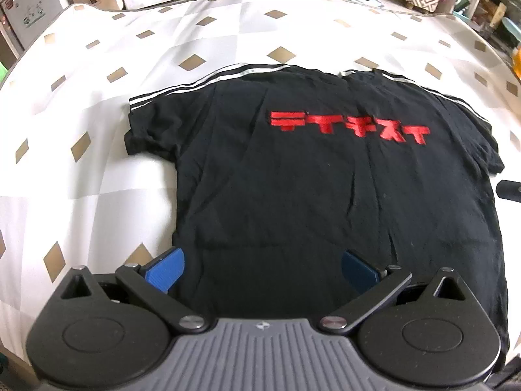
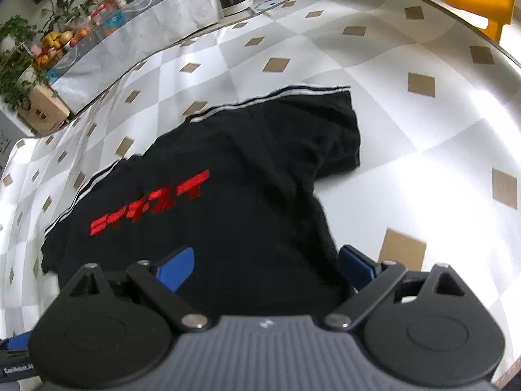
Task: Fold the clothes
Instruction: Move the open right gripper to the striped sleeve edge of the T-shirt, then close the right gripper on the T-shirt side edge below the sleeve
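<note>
Black cotton, it seems: a shirt (image 1: 325, 179) with red letters (image 1: 348, 127) and white stripes (image 1: 202, 79) along the shoulders lies spread flat on the tabletop (image 1: 81, 195), which is covered by a white cloth with tan diamonds. The collar points away from the person and the hem is near the cameras.

The left tool (image 1: 262, 265) stands wide, its blue fingers (image 1: 166, 268) far apart and holding nothing; it hovers over the lower left part of the shirt, near the hem. The right tool (image 2: 265, 268) is also wide and holds nothing; it is over the lower right edge of the shirt, with one finger above the bare tabletop.

I judge the task is only at the beginning. The shirt is smoothed out, both sleeves (image 2: 332, 130) lie open to the sides, and no fold is visible anywhere. What remains is everything: to bring in the sleeves and sides, then to fold the body over. Probably each tool now needs to take one lower corner. Whether the fingers already touch the cloth, I cannot tell.
</note>
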Available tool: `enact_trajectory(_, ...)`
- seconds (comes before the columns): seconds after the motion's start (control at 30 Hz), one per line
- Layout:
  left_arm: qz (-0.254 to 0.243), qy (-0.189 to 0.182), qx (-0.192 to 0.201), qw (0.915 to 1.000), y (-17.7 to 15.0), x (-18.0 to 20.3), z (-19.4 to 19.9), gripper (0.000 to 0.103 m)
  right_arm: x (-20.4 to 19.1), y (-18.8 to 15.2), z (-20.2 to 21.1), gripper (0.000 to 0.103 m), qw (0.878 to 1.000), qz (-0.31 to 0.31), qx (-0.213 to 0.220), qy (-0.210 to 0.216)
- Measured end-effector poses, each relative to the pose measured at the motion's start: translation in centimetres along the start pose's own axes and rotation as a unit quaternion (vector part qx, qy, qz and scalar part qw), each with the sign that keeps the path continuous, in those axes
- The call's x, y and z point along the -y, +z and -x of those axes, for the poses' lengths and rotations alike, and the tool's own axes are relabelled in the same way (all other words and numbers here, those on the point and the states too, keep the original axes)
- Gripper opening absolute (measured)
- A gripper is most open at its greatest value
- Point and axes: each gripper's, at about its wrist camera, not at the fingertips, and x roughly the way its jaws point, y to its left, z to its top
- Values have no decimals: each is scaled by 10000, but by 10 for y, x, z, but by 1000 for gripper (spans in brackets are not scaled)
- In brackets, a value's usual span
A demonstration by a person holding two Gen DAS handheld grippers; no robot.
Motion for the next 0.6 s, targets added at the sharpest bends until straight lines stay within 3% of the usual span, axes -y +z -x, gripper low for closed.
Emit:
enact_trajectory(0.2, -29, -28, -58, 10000, 13, 6, -13, 103, 16, 22, -13, 96, 9997, -111, 218, -67)
enact_trajectory(0.43, -127, 73, -53, 9999, 28, 17, -26, 103, 47, 47, -32, 88, 9965, -683, 478, -70)
enact_trajectory(0.6, -135, -246, -276, 9992, 28, 25, -30, 103, 61, 59, -49, 82, 9931, -1005, 600, -50)
